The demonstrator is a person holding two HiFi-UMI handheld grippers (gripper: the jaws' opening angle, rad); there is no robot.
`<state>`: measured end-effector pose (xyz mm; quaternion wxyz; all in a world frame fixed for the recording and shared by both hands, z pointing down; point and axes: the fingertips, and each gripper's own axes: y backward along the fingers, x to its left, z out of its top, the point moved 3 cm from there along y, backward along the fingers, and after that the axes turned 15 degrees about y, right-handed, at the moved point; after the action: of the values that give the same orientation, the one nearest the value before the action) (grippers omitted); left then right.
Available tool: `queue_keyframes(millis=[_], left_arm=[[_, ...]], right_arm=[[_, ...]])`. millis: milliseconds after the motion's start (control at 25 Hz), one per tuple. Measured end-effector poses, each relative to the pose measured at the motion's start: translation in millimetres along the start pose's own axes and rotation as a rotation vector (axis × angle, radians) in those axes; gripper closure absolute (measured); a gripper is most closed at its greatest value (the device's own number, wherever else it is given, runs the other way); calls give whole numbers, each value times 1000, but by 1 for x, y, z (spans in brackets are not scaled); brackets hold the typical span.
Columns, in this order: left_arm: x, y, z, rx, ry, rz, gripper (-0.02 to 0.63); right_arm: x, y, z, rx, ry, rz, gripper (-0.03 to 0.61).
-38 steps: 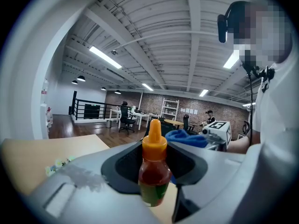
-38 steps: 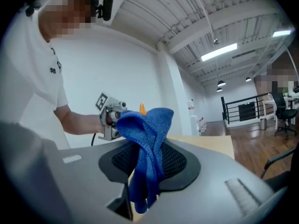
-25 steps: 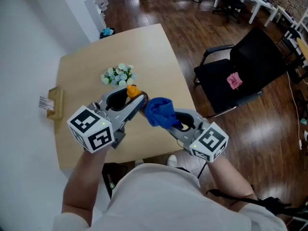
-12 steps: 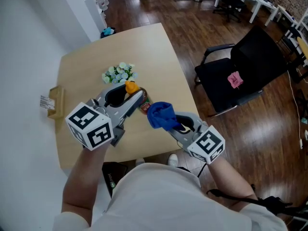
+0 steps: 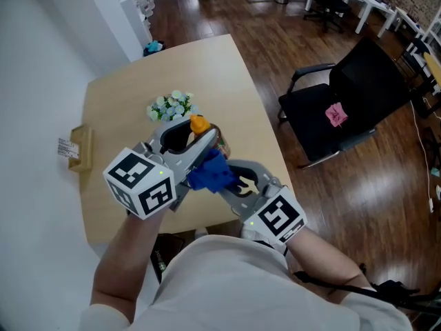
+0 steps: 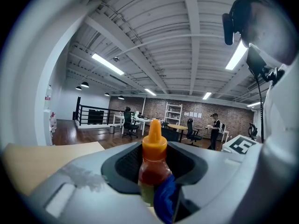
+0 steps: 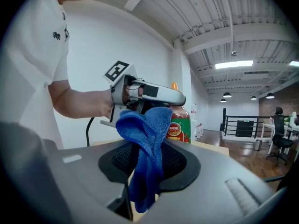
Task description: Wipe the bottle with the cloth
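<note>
Left gripper (image 5: 204, 138) is clamping the orange-capped sauce bottle (image 6: 153, 164) near the desk's (image 5: 117, 109) right edge. Right gripper (image 7: 145, 183) is pinching the blue cloth (image 7: 148, 143), pressing it against the bottle.

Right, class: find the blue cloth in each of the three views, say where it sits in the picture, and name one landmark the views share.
Head view: blue cloth at centre, just below the bottle.
Left gripper view: bottom centre, at the bottle's lower right.
Right gripper view: centre, draped in front of the bottle.
Shared landmark: the orange-capped bottle.
</note>
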<state>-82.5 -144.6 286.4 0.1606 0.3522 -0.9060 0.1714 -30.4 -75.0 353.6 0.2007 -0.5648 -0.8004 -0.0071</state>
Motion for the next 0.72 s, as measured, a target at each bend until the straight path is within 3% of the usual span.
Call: queue_keyframes(millis=[560, 720], left_arm=[[0, 15, 4, -23, 26, -14, 454], [-2, 20, 7, -24, 22, -27, 454]], right_arm=[[19, -13, -101, 149, -194, 47, 457], [9, -1, -132, 208, -264, 18, 457]])
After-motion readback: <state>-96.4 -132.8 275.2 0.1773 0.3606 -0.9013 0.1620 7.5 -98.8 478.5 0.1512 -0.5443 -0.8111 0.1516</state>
